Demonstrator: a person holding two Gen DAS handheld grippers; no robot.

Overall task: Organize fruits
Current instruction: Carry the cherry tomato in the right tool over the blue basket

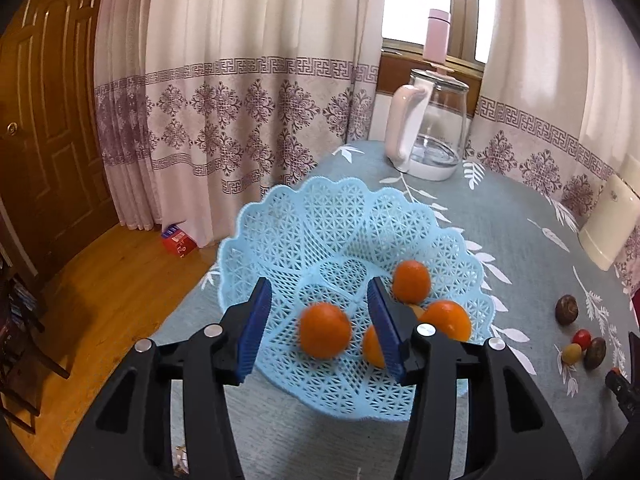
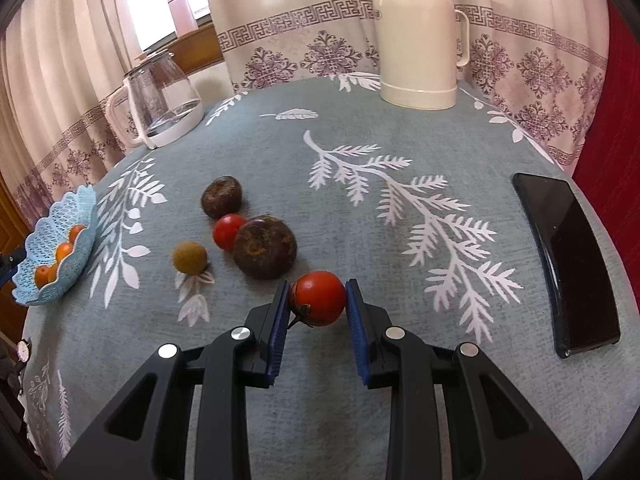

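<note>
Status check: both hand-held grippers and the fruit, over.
Left hand-held gripper open over the basket of oranges. Right hand-held gripper closed around a tomato on the table. Path to basket looks clear.

Pale curtains (image 1: 248, 92) with a purple key-pattern band and floral medallions hang along the far side of the room, reaching the wooden floor (image 1: 108, 288). At far left stands a brown panelled door (image 1: 44, 128). Daylight glows through a window (image 1: 416, 0) between the curtain panels, above a wooden sill (image 1: 404, 50) holding a pink bottle (image 1: 437, 34). A small red box (image 1: 179, 241) lies on the floor at the curtain's foot. The table wears a grey-blue cloth (image 2: 360, 120) printed with white leaves.
</note>
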